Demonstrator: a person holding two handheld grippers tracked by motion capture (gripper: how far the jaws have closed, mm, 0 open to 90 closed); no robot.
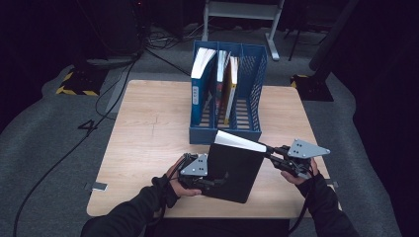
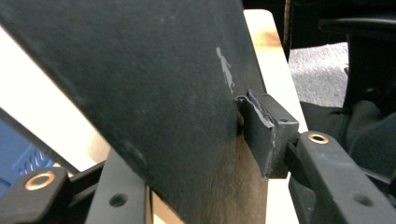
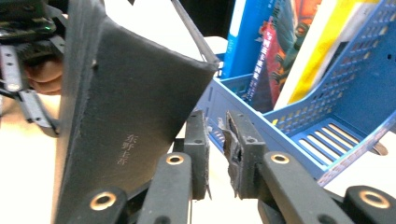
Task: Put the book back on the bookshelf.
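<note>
1. At lower centre of the high view, black book (image 1: 234, 170) stands tilted on the worktop (image 1: 148, 133), just before the blue file rack (image 1: 249, 126).
2. Left gripper (image 1: 217, 180) clamps its lower edge; right gripper (image 1: 272, 150), jaws narrow with nothing between them, sits at its top corner.
3. Advice: regrip the top edge, keep the book upright, and steer it into the empty right-hand compartment.

High overview; gripper cameras close on book (image 1: 234, 170)

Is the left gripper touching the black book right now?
Touching. In the left gripper view, the left gripper straddles the black book, one pad pressed flat against its cover.

Grey carpet floor (image 1: 44, 123), dark surroundings
</note>
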